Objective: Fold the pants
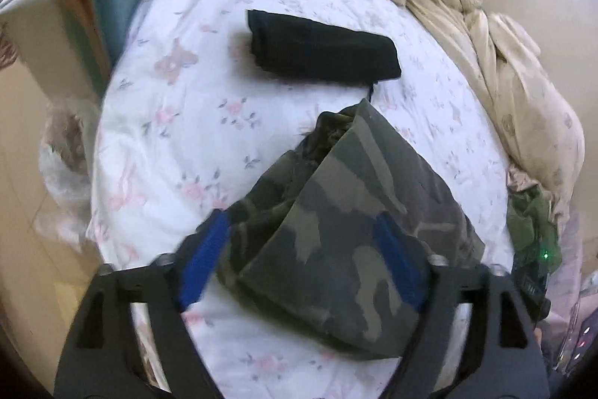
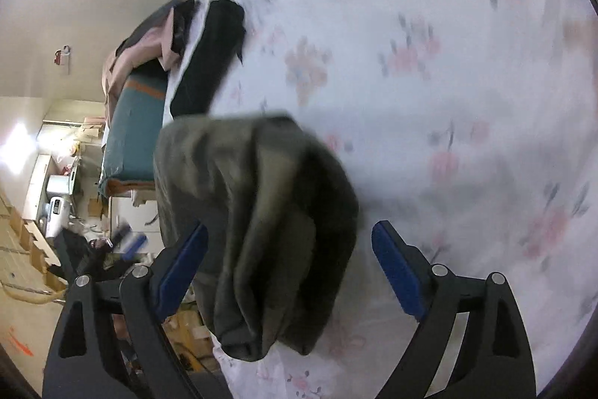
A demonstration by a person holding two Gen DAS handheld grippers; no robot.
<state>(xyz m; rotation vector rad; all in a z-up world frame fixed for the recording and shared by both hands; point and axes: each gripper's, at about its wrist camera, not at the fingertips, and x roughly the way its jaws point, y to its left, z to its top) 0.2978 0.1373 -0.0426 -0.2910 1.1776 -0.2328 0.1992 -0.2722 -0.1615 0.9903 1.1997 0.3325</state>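
My right tongs [image 2: 289,264] stand spread wide over the flowered bed sheet [image 2: 448,81], and a bunched fold of the camouflage pants [image 2: 258,219] hangs between the blue pads [image 2: 398,268], blurred, lying against the left pad and apart from the right one. Farther off on the left, a folded black garment [image 2: 209,58] lies on the sheet near the bed's edge, with pink clothing [image 2: 123,62] and a teal box [image 2: 130,129] just beyond it.
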